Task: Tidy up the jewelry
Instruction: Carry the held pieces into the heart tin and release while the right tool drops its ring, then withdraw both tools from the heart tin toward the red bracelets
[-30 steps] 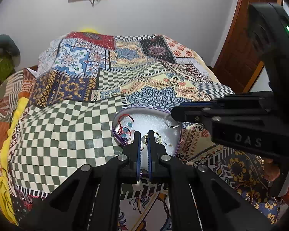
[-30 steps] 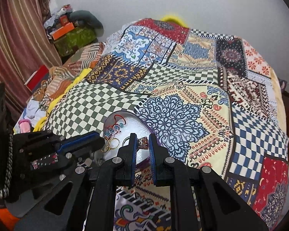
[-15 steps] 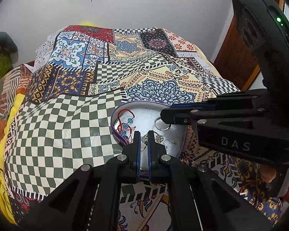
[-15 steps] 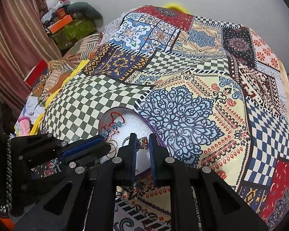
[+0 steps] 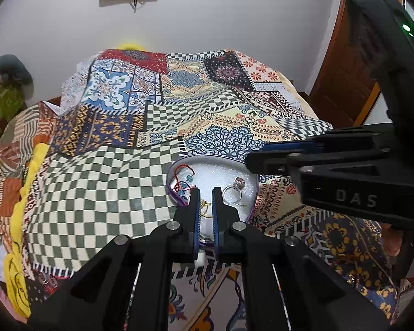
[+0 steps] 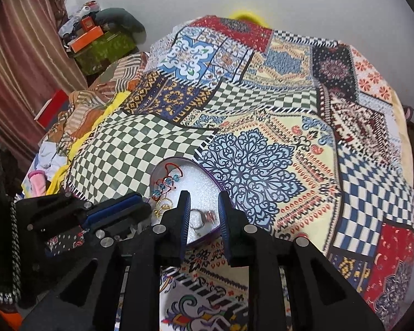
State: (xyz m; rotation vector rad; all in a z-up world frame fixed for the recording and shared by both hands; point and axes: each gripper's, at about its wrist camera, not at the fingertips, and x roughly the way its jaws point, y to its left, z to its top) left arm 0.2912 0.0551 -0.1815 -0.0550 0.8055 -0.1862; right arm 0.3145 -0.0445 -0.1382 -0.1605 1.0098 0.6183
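Observation:
A purple-rimmed oval tray (image 5: 255, 193) with a white foam floor lies on the patchwork bedspread; it also shows in the right wrist view (image 6: 207, 172). In it lie a red-and-blue beaded bracelet (image 5: 182, 182) (image 6: 167, 179), gold rings (image 6: 162, 205) and a silver ring with a pink stone (image 5: 234, 189) (image 6: 205, 218). My left gripper (image 5: 206, 193) hovers over the tray's near edge, jaws narrowly apart and empty. My right gripper (image 6: 204, 197) is open above the silver ring, which lies free on the foam.
The patchwork bedspread (image 6: 262, 110) covers the whole bed. Clothes and boxes (image 6: 91, 35) are piled at the left by a curtain. A wooden door (image 5: 342, 82) stands at the right. A white wall runs behind the bed.
My right gripper has opened and the silver ring now lies in the tray. Both grippers have lifted back a little. The left jaws have parted slightly.

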